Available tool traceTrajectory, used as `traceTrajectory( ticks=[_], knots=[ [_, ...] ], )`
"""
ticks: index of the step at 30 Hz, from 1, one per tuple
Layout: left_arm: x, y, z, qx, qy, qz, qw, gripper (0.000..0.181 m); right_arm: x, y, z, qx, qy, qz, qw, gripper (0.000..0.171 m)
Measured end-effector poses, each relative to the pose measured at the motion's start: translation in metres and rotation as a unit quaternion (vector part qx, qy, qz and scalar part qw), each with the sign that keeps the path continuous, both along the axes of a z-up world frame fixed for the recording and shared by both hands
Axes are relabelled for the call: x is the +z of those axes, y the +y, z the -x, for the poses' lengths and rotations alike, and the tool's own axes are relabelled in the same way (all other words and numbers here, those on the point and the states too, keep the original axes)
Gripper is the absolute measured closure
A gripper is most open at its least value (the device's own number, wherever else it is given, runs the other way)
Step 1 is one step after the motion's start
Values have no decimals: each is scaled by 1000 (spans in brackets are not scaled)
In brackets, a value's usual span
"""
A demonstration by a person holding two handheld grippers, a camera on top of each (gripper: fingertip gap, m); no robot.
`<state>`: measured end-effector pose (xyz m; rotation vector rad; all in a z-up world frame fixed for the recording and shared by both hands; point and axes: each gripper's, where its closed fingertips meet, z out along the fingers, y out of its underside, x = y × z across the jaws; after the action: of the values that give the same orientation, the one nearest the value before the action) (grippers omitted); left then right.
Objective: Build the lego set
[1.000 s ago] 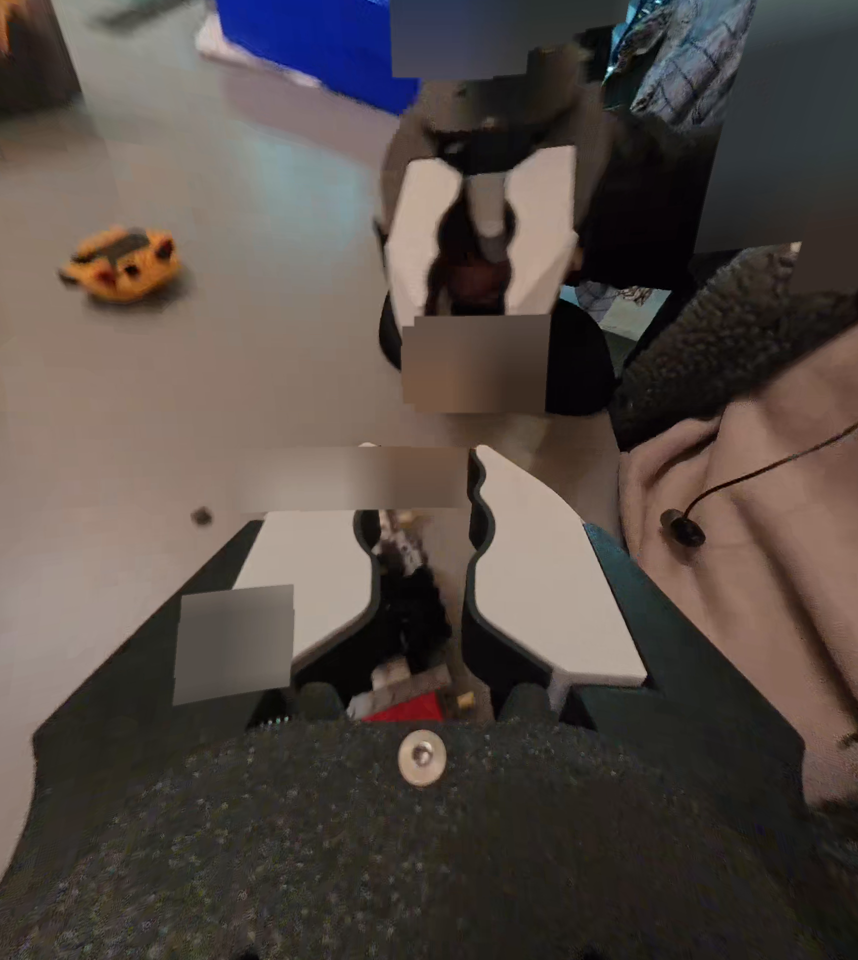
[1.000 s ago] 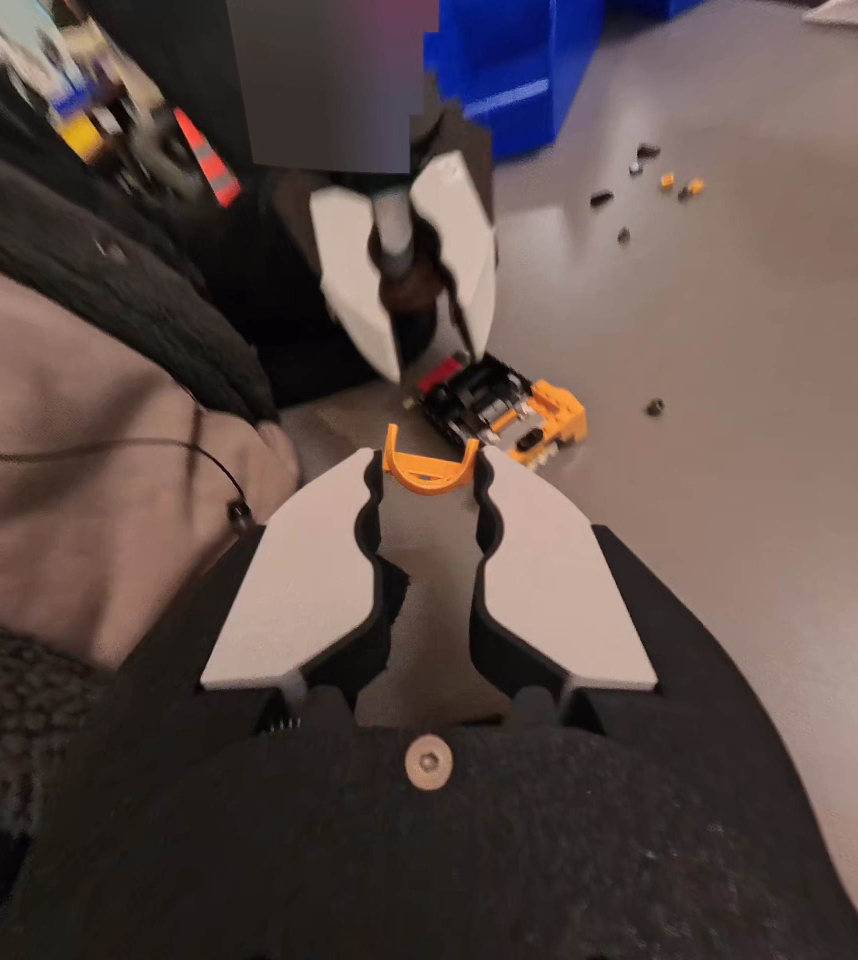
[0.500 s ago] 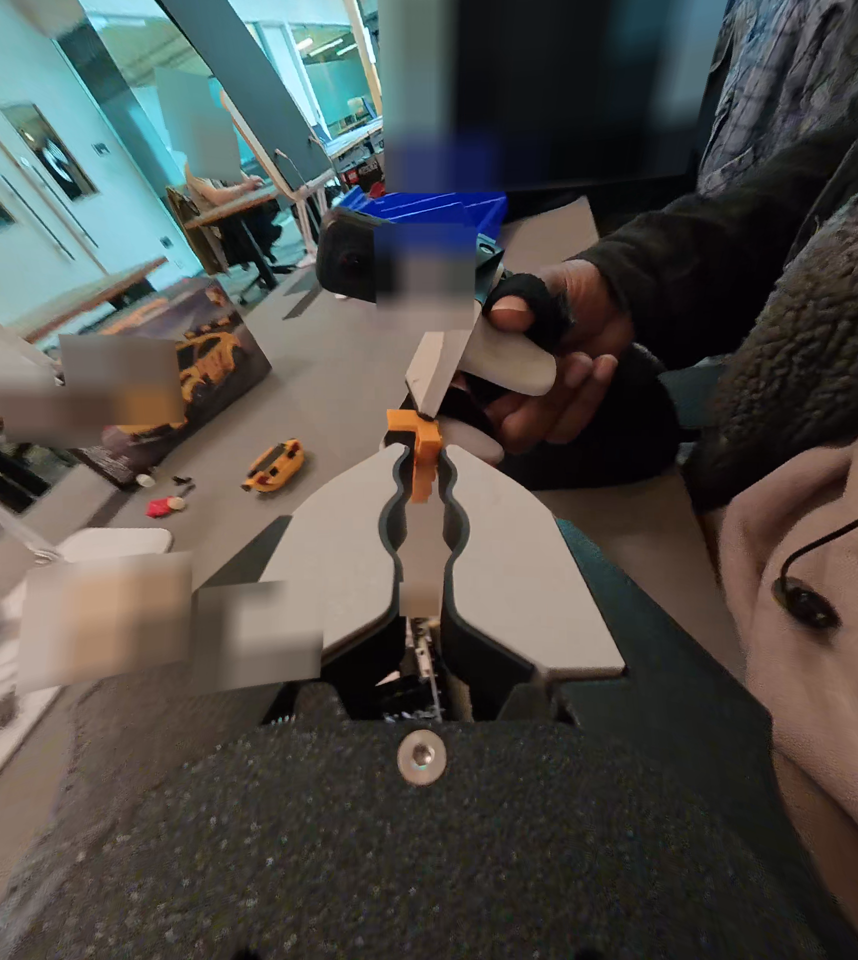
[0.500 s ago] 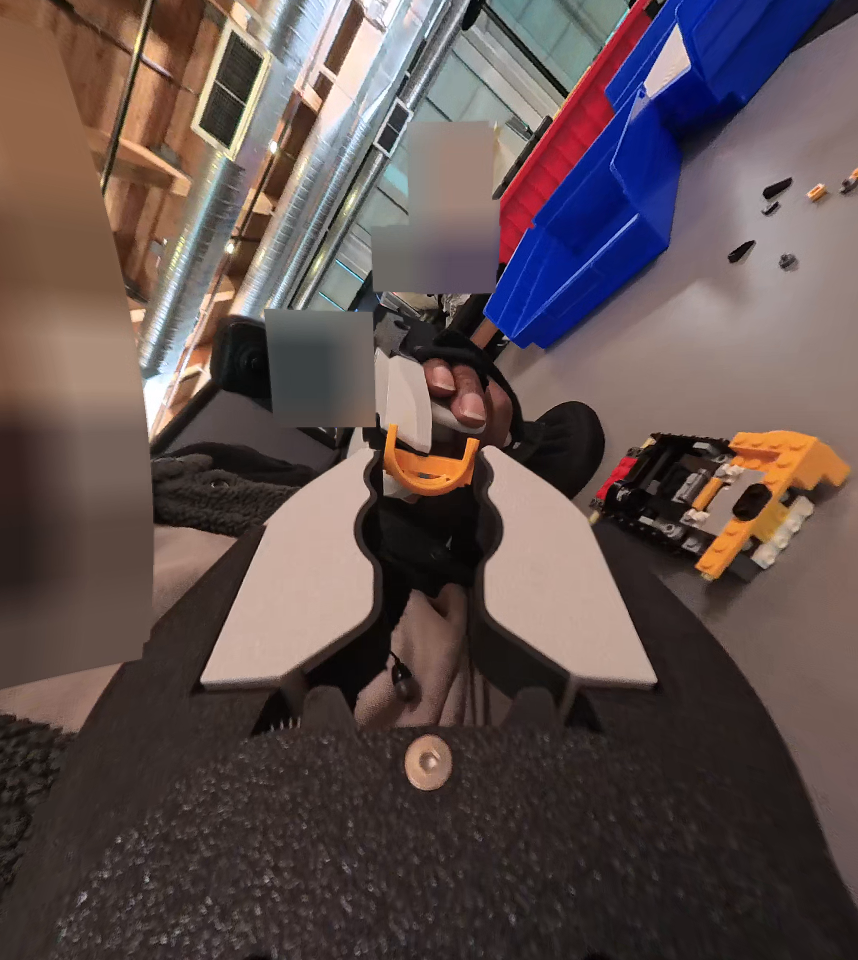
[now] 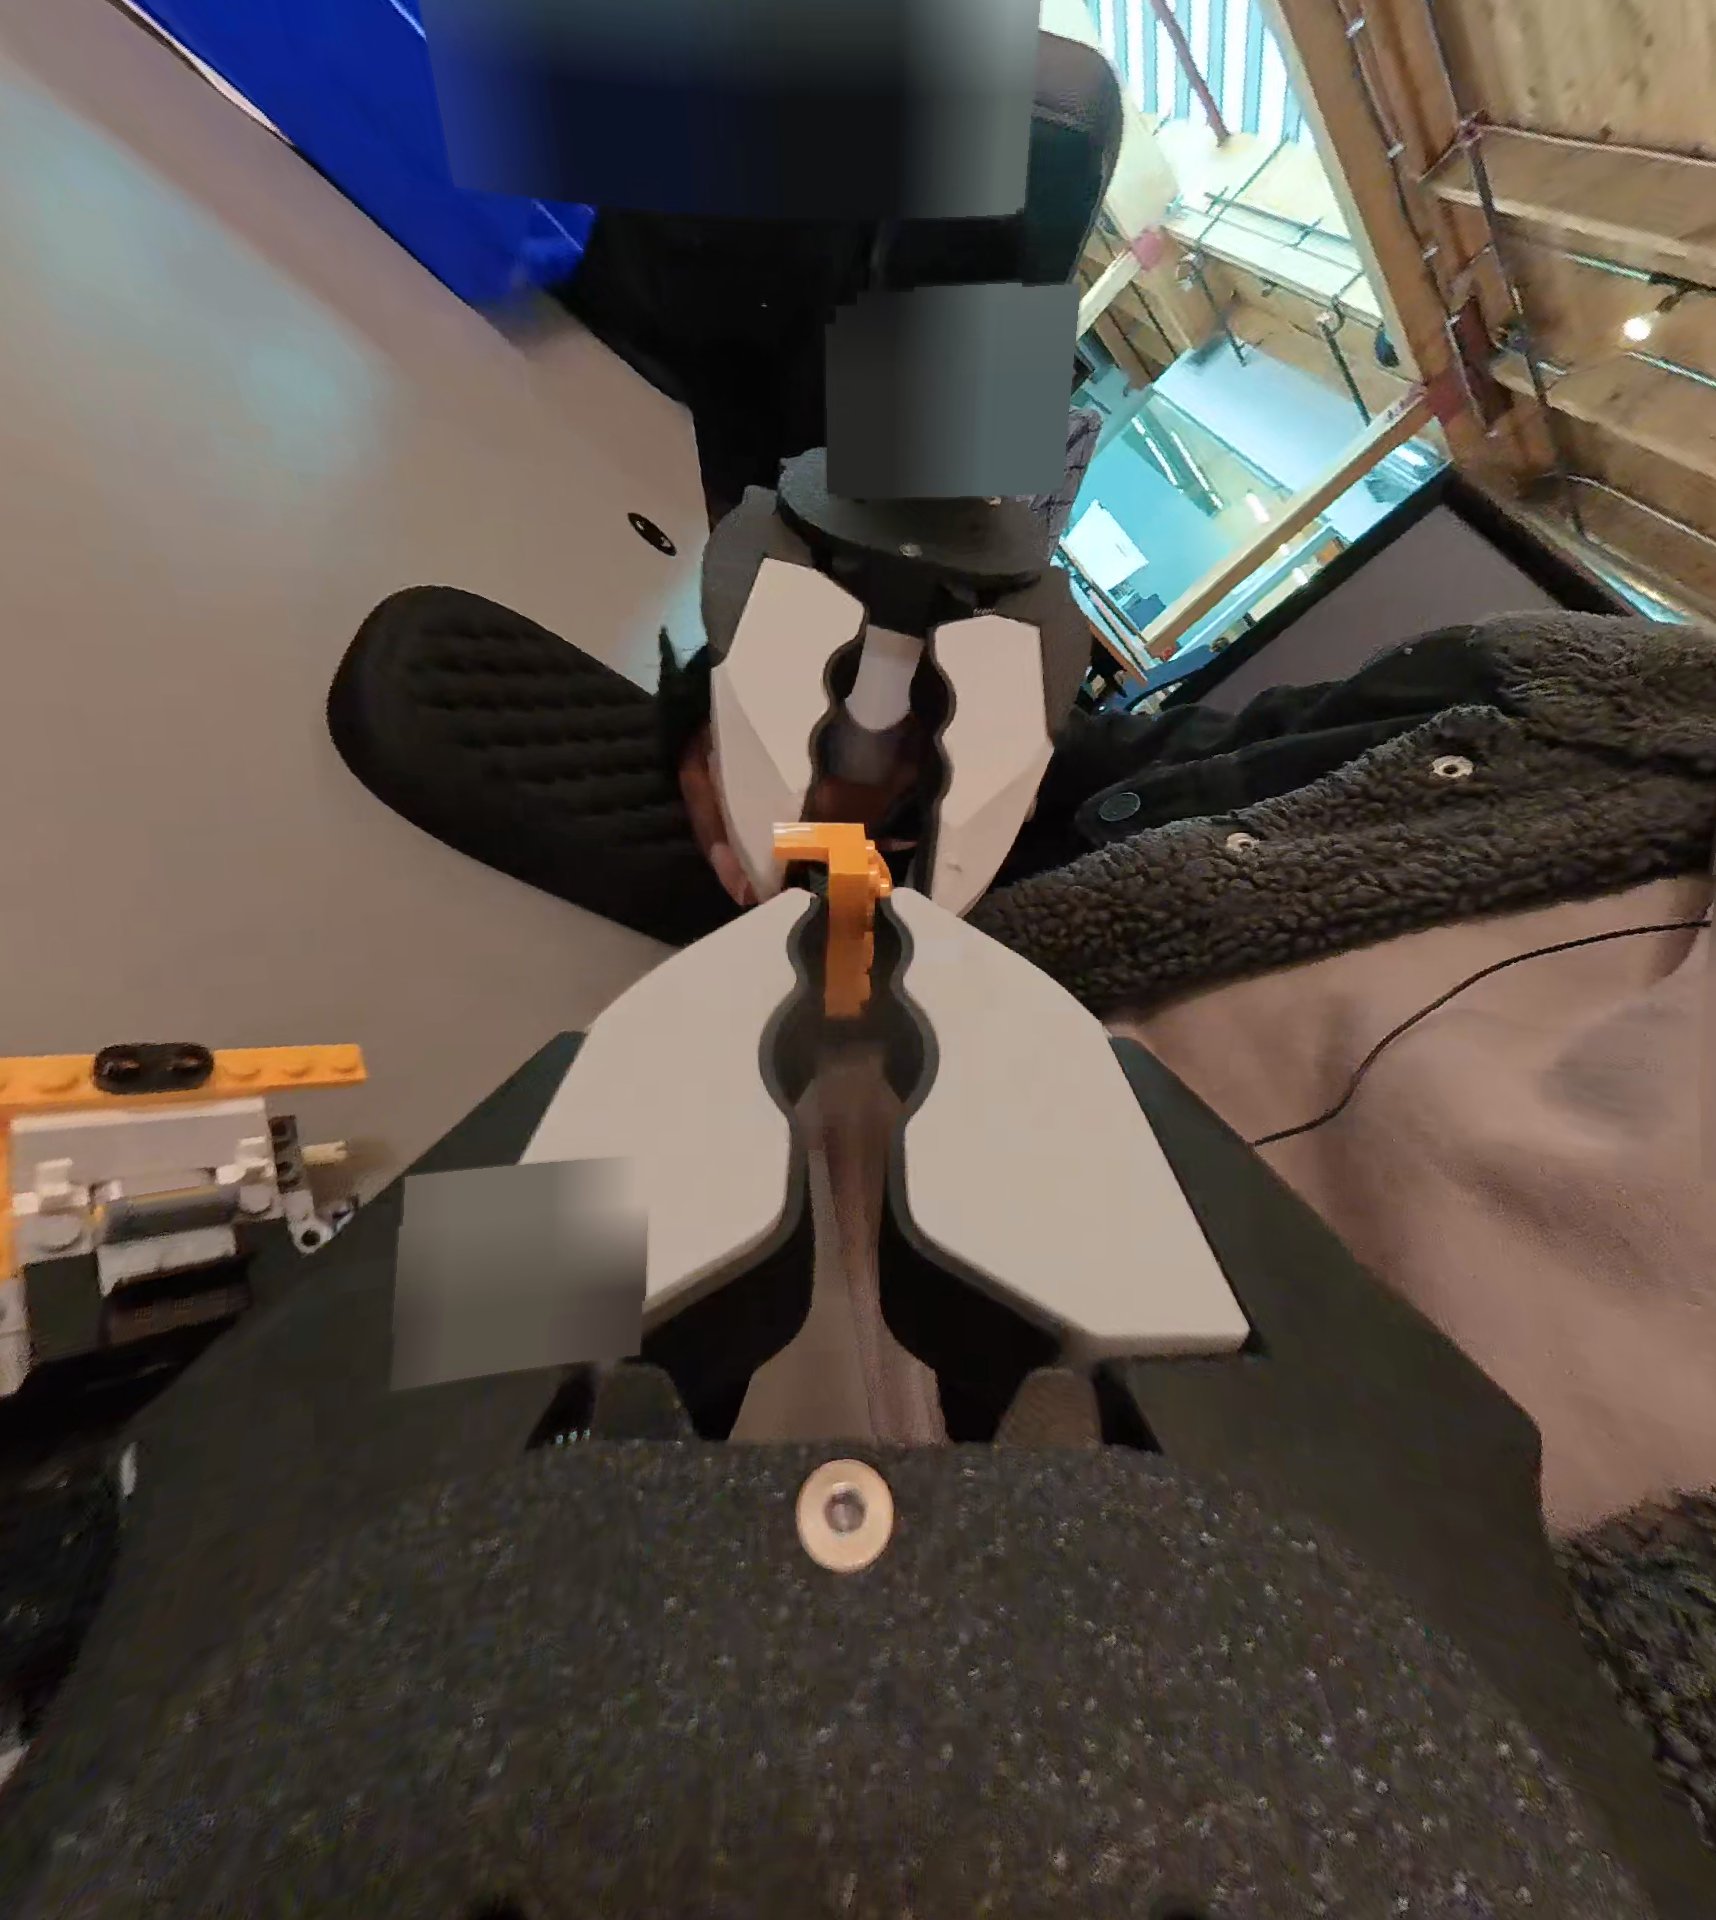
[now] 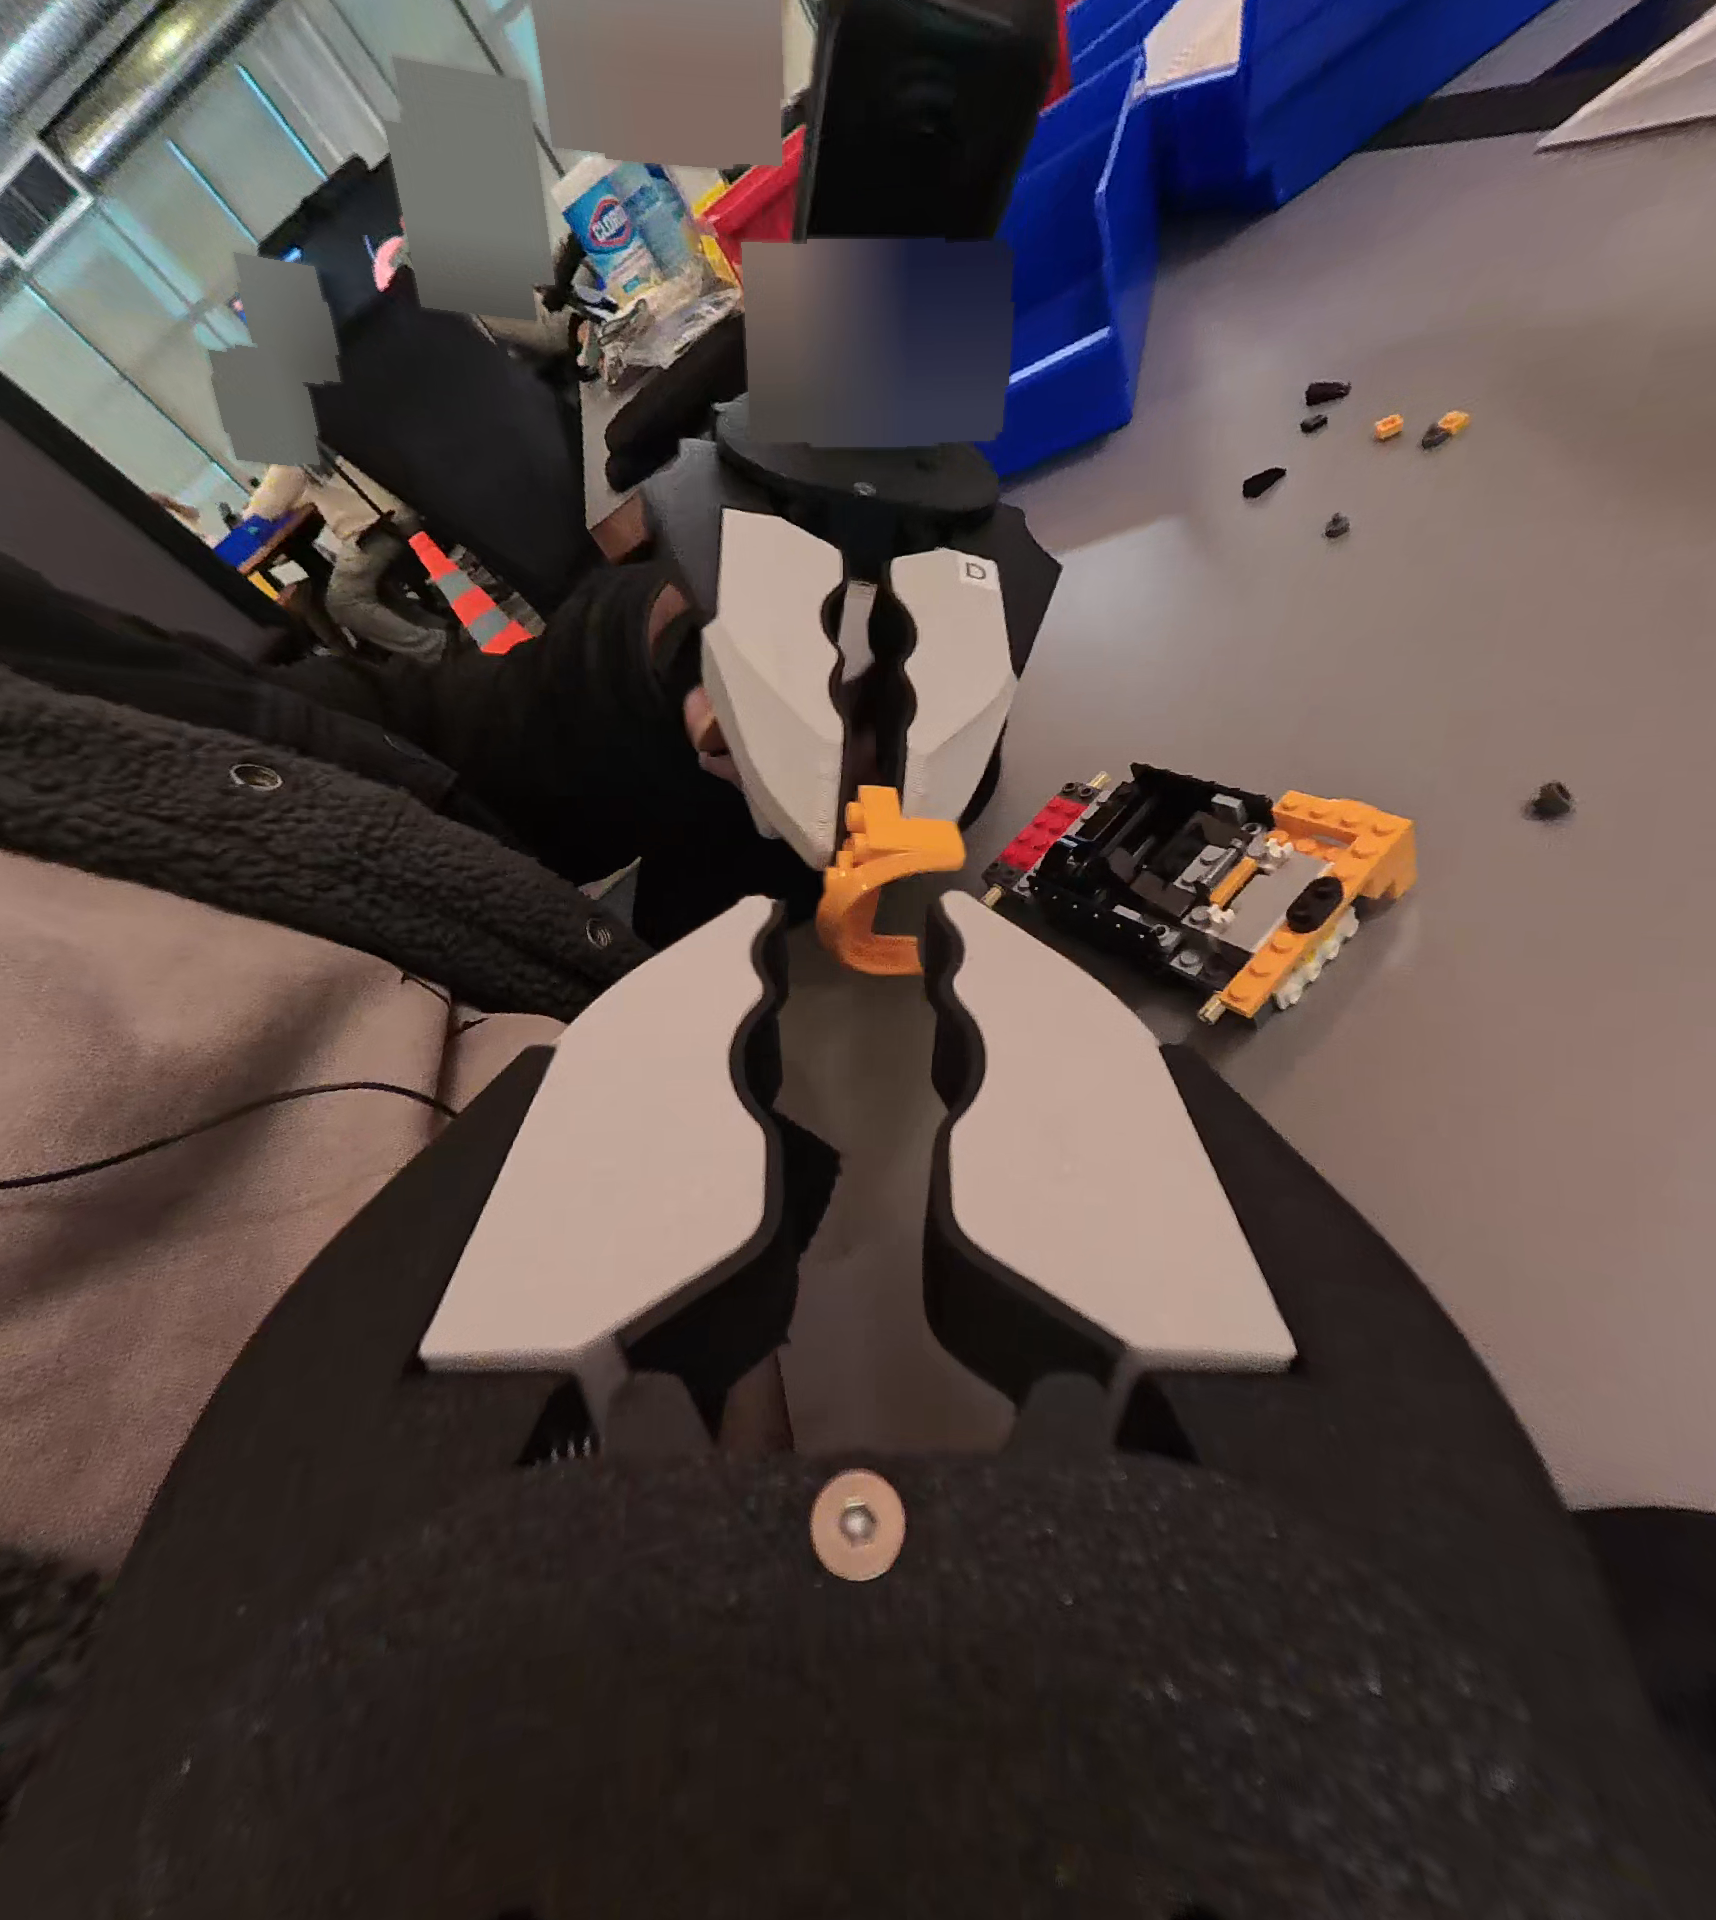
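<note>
Handed over mid-air: orange arch piece [image 6: 883,894] now clamped in left gripper [image 5: 841,914], no longer in right gripper [image 6: 854,920], spread apart just beside it. Frees right for pressing it onto car chassis [image 6: 1218,894] far right on bench [image 6: 1456,1143].

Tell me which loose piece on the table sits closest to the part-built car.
The lone black piece, just right of the part-built car. The other loose pieces, black and orange, lie clustered farther back, towards the blue bins.
</note>
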<state>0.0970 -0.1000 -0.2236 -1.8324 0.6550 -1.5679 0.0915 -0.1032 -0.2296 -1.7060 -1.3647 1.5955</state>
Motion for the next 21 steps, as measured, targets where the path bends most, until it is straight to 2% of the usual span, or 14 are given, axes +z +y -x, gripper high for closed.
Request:
traceTrajectory(
  ticks=[1, 2, 6, 7, 10, 12, 14, 18, 21],
  knots=[
    [0, 1, -1, 0, 3, 0, 1000, 173, -1, 1, 1, -3, 0, 5, 1000, 151],
    [-2, 3, -2, 3, 10, -3, 1000, 173, 3, 1, 1, -5, 13, 9, 1000, 163],
    [-1, 12, 5, 13, 36, -34, 999, 172, 0, 9, 2, -28, 11, 27, 999, 168],
    [0, 16, 12, 16, 50, -43, 998, 166, -1, 14, 2, -42, 9, 34, 998, 168],
    [-23, 44, 53, 59, 178, -58, 981, 149, -9, 32, -6, -84, -9, 58, 995, 168],
    [-47, 58, 82, 63, 255, -23, 965, 147, -15, 42, -11, -105, -19, 75, 991, 168],
    [-68, 62, 97, 34, 301, 27, 953, 143, -21, 46, -15, -116, -29, 83, 989, 168],
    [-88, 61, 90, -37, 306, 112, 945, 138, -29, 45, -13, -117, -41, 97, 988, 168],
    [-100, 56, 81, -80, 330, 144, 929, 135, -31, 45, -13, -115, -42, 99, 988, 168]
  ],
)
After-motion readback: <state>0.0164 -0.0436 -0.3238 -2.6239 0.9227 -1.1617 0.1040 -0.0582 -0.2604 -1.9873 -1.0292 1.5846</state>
